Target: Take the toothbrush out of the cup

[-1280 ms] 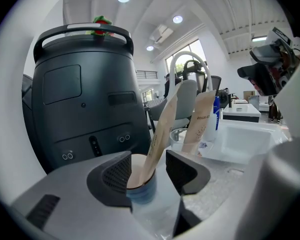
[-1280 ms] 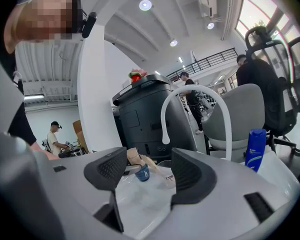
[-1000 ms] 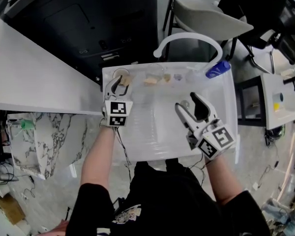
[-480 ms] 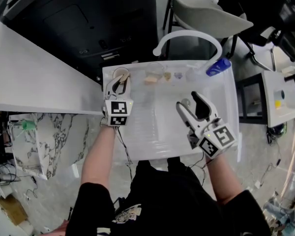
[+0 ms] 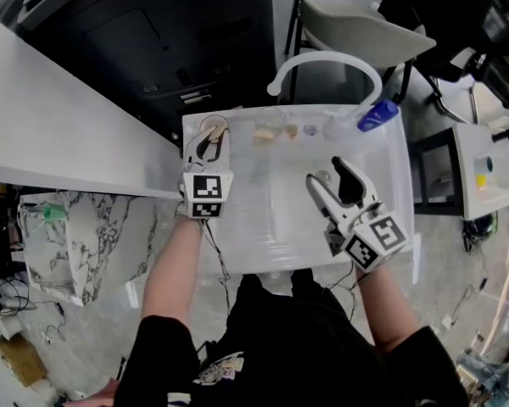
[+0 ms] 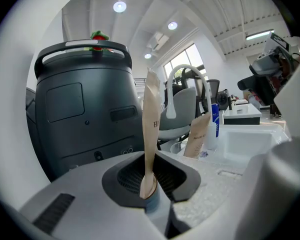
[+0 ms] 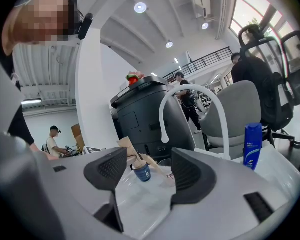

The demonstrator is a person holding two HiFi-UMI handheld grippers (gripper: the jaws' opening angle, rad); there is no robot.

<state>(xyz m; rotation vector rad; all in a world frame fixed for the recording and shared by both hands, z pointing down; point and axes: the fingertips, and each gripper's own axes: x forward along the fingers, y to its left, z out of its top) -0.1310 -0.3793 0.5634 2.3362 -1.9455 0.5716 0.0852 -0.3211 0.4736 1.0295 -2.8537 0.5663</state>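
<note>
The left gripper (image 6: 149, 185), whose jaws have just been closing, pinches the paper-wrapped toothbrush (image 6: 151, 119) upright. The toothbrush's lower end sits at the mouth of the small blue cup (image 7: 141, 173), which stands on the sink (image 5: 271, 219) rim well to the left of the faucet (image 5: 327, 60). The right gripper (image 5: 332, 179) hangs over the basin in front of the faucet with its jaws spread and nothing between them, and a blue bottle (image 5: 377, 116) stands just right of the faucet.
</note>
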